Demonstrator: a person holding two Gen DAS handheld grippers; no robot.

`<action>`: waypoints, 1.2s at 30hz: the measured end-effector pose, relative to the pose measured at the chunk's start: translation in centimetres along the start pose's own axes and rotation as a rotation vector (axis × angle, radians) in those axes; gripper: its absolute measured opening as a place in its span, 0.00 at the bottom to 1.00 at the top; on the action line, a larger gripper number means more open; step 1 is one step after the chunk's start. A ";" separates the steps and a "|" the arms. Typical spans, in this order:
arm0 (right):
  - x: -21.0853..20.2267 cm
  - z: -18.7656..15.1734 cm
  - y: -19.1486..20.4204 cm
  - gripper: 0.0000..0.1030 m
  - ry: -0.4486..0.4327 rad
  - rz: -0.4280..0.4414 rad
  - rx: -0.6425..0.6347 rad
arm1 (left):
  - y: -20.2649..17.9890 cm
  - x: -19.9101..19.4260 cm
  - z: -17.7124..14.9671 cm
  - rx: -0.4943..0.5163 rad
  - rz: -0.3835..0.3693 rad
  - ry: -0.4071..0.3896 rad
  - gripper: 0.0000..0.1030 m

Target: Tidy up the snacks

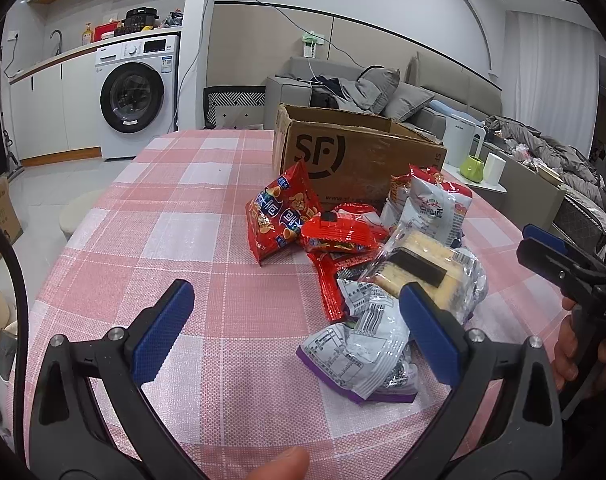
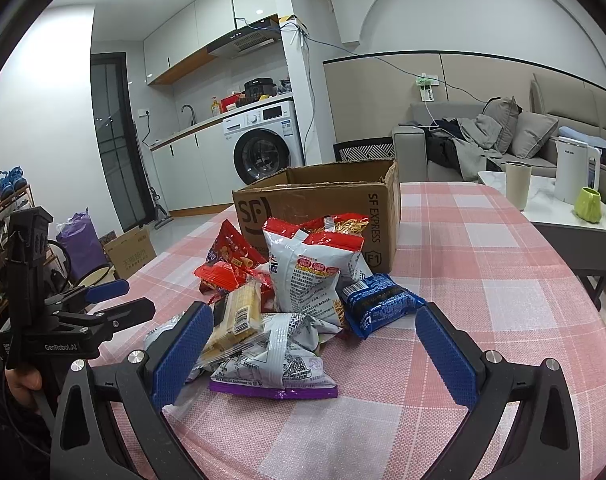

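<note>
A pile of snack packets lies on the pink checked tablecloth [image 1: 175, 240] in front of an open SF cardboard box [image 1: 359, 160], which also shows in the right wrist view [image 2: 319, 212]. The pile holds a red chip bag [image 1: 281, 216], a clear cracker pack [image 1: 419, 264], a white bag with purple edge [image 2: 271, 364], a white and red bag [image 2: 315, 276] and a blue packet [image 2: 379, 304]. My left gripper [image 1: 295, 312] is open and empty, left of the pile. My right gripper [image 2: 315, 344] is open, its fingers either side of the pile's near edge.
A side table [image 2: 551, 212] at the right carries a white kettle [image 2: 573, 172], a green cup [image 2: 589, 204] and a beige tumbler [image 2: 517, 186]. A sofa [image 1: 423, 92] stands behind the box. A washing machine [image 1: 139, 96] is far left.
</note>
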State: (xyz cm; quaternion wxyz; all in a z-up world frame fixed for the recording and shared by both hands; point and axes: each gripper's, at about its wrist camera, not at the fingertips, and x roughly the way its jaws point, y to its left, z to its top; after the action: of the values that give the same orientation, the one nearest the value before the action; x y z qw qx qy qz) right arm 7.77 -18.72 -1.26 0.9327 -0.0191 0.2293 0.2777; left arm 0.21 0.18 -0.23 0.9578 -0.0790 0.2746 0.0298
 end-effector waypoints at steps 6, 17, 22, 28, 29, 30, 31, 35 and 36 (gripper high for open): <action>-0.1 0.0 0.0 1.00 0.001 0.000 0.000 | 0.0 0.0 0.0 0.002 0.001 -0.001 0.99; -0.2 0.0 0.0 1.00 0.001 0.001 0.000 | -0.1 -0.1 0.0 0.004 0.002 -0.004 0.99; -0.2 0.0 0.0 1.00 0.001 0.001 0.001 | -0.2 -0.2 0.1 0.012 0.000 -0.009 0.99; 0.0 -0.1 -0.1 1.00 0.005 0.001 0.002 | -0.2 -0.2 0.1 0.012 -0.001 -0.009 0.99; 0.0 -0.1 -0.1 1.00 0.005 0.000 0.002 | -0.1 -0.2 0.2 0.012 -0.002 -0.008 0.99; 0.0 -0.2 -0.1 1.00 0.005 0.000 0.002 | -0.2 -0.2 0.1 0.012 -0.001 -0.008 0.99; 0.0 -0.2 -0.1 1.00 0.005 0.001 0.002 | -0.2 -0.2 0.1 0.012 0.000 -0.009 0.99; -0.1 -0.2 -0.1 1.00 0.006 0.000 0.004 | -0.2 -0.2 0.1 0.013 0.000 -0.009 0.99; -0.1 -0.2 -0.1 1.00 0.006 0.000 0.004 | -0.2 -0.2 0.1 0.013 -0.001 -0.009 0.99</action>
State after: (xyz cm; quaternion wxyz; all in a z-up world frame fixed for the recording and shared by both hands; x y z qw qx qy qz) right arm 7.71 -18.91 -1.38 0.9320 -0.0183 0.2328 0.2772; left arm 0.10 0.02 0.02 0.9596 -0.0729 0.2704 0.0280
